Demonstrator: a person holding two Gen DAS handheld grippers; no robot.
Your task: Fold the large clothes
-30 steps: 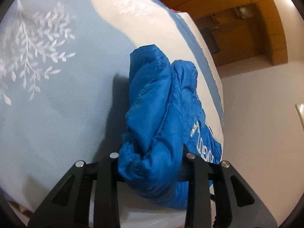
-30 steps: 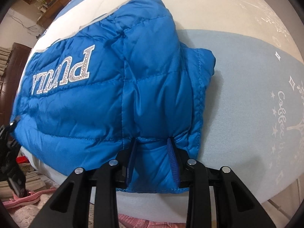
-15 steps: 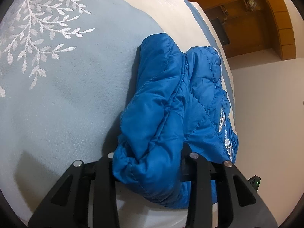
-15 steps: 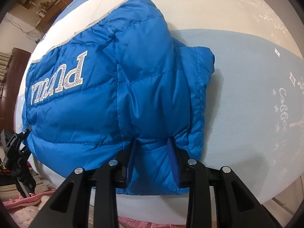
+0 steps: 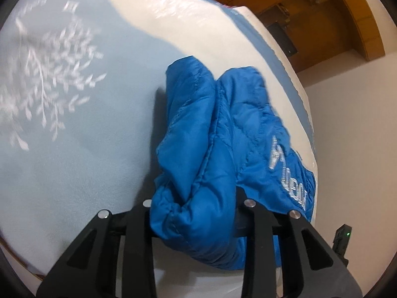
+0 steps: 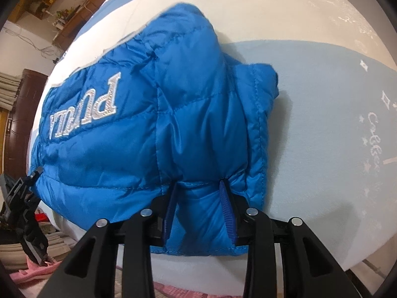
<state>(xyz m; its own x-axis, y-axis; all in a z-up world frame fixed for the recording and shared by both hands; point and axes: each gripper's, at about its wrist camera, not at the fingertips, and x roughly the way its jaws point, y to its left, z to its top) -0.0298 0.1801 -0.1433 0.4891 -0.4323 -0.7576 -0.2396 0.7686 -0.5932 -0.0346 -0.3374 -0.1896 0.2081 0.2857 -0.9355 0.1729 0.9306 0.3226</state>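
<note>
Blue padded jacket [image 6: 153, 134], folded, lies on the pale blue and cream bedspread [image 5: 74, 149]. My right tongs [image 6: 201, 211] grip its near hem while their jaws open; my left tongs [image 5: 196, 221] close on a bunched edge. Silver lettering [image 6: 84, 114] sits left of the right tongs.

Leaf pattern [image 5: 49, 84] motion-blurred; left tool [image 5: 196, 213] fingertips buried under blue jacket [image 5: 213, 149].
</note>
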